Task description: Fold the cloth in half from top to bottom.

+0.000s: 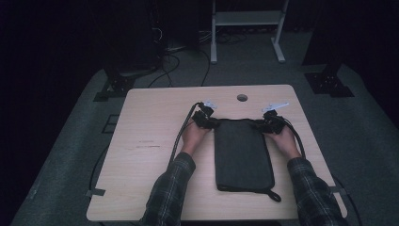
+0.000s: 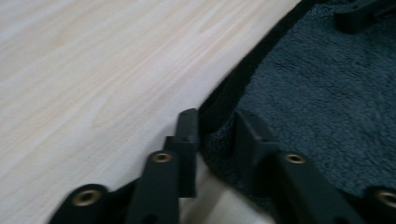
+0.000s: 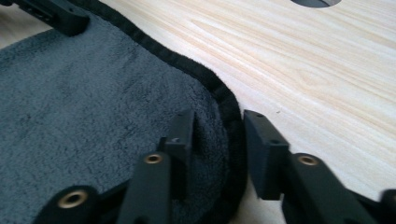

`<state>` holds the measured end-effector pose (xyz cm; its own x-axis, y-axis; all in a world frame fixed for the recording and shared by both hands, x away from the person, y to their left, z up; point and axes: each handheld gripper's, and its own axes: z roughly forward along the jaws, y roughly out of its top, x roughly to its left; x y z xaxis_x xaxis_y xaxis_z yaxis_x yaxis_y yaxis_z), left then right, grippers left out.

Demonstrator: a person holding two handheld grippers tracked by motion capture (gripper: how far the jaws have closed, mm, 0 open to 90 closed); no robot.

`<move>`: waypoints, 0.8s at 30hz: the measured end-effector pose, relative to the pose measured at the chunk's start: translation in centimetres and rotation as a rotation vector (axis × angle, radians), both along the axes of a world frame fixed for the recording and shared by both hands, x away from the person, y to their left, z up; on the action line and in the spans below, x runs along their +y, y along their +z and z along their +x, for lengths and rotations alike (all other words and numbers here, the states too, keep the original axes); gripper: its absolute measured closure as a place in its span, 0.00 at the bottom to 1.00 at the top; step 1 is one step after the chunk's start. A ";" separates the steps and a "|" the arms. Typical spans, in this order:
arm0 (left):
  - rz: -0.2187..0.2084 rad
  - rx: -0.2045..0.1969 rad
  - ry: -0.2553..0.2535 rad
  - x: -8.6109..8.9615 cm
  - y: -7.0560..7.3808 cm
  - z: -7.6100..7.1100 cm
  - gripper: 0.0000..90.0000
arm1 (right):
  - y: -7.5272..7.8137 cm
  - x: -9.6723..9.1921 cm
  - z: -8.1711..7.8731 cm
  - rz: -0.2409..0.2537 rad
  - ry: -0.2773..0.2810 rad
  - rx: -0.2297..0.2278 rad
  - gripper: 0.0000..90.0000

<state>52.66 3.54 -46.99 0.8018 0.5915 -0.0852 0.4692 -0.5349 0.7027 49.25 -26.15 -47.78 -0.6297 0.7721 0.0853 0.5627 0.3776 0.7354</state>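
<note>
Grey fleece towel [image 1: 243, 155] lies folded lengthwise on the wooden counter [image 1: 150, 141], its far corners each taken so it can be lifted or folded evenly. Left gripper [image 2: 217, 133] pinches the bound hem between its fingers; right gripper [image 3: 218, 135] straddles its corner, seemingly clamped.

A: What sits between the right tool [image 3: 217, 135] and its two black jaws?

B: The corner of a dark grey fleecy towel [image 3: 93, 102], with its black bound edge [image 3: 205, 77] bunched up in the gap. Both jaws sit close against the fold, pinching it.

A: And around it?

B: Pale wood-grain table [image 3: 317, 60] to the right of the hem, with part of a round hole [image 3: 315, 3] at the top. The other tool [image 3: 56, 14] rests on the towel's far corner, top left.
</note>
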 end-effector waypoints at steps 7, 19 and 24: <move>0.011 -0.008 0.009 -0.2 0.1 -0.3 0.91 | 0.1 0.0 0.0 0.031 0.009 0.039 0.89; -0.040 -0.118 0.008 0.1 2.7 -0.5 0.91 | 2.2 -0.5 -0.4 0.058 0.006 -0.049 0.89; -0.063 -0.140 -0.029 0.4 4.2 -1.5 0.91 | 3.6 -1.1 -1.3 0.081 0.029 -0.070 0.89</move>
